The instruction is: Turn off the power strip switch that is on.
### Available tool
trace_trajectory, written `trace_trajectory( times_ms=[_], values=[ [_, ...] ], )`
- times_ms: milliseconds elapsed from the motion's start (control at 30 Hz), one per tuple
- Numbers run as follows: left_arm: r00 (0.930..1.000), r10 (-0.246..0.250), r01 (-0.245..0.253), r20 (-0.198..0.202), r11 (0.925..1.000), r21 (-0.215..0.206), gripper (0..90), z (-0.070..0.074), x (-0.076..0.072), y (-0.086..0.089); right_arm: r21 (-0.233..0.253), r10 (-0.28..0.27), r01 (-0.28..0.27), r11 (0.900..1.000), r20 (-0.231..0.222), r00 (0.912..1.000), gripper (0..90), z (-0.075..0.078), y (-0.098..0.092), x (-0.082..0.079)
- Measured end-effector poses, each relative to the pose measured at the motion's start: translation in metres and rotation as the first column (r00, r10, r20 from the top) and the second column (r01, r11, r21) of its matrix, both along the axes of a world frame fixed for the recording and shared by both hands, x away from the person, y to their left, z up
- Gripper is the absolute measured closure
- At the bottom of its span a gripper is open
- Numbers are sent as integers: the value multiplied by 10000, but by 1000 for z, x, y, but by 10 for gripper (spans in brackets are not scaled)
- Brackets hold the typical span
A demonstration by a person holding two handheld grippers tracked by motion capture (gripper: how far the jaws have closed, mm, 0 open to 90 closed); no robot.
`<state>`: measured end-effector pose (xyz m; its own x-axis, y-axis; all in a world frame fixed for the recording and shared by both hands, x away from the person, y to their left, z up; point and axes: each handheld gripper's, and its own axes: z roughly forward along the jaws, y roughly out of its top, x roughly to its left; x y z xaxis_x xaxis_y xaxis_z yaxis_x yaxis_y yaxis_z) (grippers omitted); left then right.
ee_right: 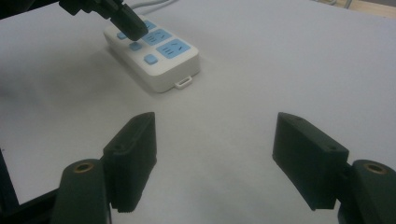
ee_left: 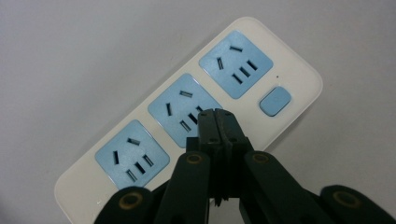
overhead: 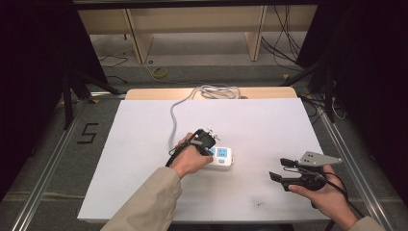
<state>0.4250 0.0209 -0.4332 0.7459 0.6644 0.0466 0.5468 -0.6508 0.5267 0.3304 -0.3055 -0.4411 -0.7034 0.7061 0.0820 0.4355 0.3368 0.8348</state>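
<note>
A flat, smooth white table (overhead: 144,159) is seen under both tools, with lots of bare room around the right hand-held gripper (overhead: 283,169). A white plastic power strip (ee_left: 299,70) with rounded corners and three blue socket squares is found right under the left hand-held gripper (ee_left: 217,114). A grey cord (overhead: 174,115) is run away from it to the far table edge. The left jaws are pressed together, tips over the middle socket. The right jaws are spread wide, holding nothing, well apart from the strip.

Left gripper (overhead: 210,144) sits over the white plastic power strip (overhead: 222,157) at frame centre — right gripper (overhead: 280,169) lower right, jaws apart
</note>
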Motion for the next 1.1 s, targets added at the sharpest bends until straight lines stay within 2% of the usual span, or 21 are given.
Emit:
trace_trajectory(
  times_ms=[200, 233, 367, 467, 867, 1100],
  values=[
    [9994, 48, -27, 356, 9982, -606, 896, 9, -4, 8, 3, -30, 30, 10000, -14, 10000, 309, 0, 0, 0],
    [9990, 105, -72, 438, 9971, -754, 849, 11, -5, 10, 2, -23, 23, 10000, 2, 10000, 308, 0, 0, 0],
    [9971, 216, -141, 723, 9946, -1027, 807, 19, -9, 20, 0, -36, 36, 10000, -11, 10000, 308, 0, 0, 0],
    [9957, 430, -315, 821, 9900, -1374, 758, 23, -10, 27, 21, -28, 28, 10000, 16, 10000, 308, 0, 0, 0],
    [9875, 1027, -792, 1199, 9792, -1866, 567, 26, -15, 53, 50, -52, 52, 10000, 7, 10000, 307, 0, 0, 1],
    [9850, 1272, -1002, 1167, 9719, -2131, 458, 27, -18, 67, 73, -77, 77, 9999, -9, 10000, 306, 0, 0, 1]
  ],
)
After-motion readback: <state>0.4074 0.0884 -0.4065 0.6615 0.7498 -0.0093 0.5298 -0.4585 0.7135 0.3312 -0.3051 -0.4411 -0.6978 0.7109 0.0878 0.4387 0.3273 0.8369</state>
